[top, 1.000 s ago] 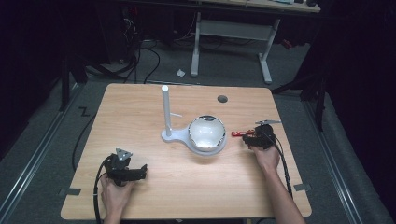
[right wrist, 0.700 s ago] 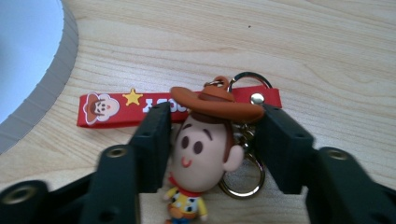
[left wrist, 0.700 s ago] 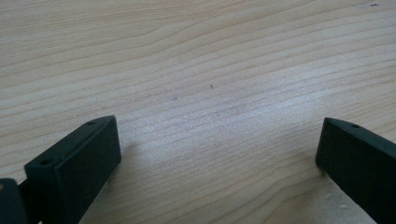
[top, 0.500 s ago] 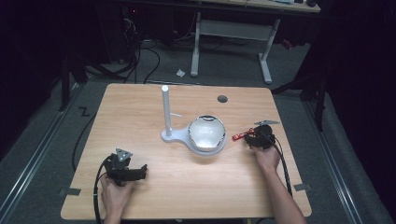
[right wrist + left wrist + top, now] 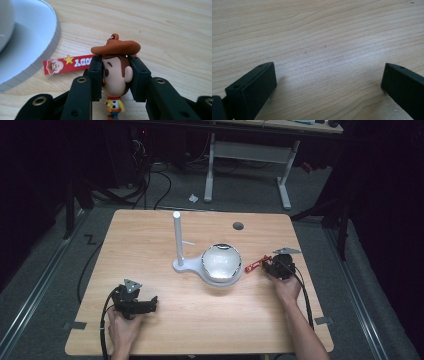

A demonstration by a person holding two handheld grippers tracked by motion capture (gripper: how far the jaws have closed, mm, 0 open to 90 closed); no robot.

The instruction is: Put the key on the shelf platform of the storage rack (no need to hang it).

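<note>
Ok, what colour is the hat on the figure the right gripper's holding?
Brown: the cowboy figure's hat sits just above the right gripper. The right gripper view shows it best.

Quick headcount: one wooden table (image 5: 200, 320), two handheld grippers on it, the left gripper (image 5: 134, 301) and the right gripper (image 5: 277, 266). One cowboy figure keychain (image 5: 116, 75) with one red strap (image 5: 68, 63) on it. One white stand (image 5: 186, 265) with a single upright post (image 5: 176, 235), plus one round dome (image 5: 221, 261). One small dark hole (image 5: 238, 226) in the tabletop. Two hands too.
</note>
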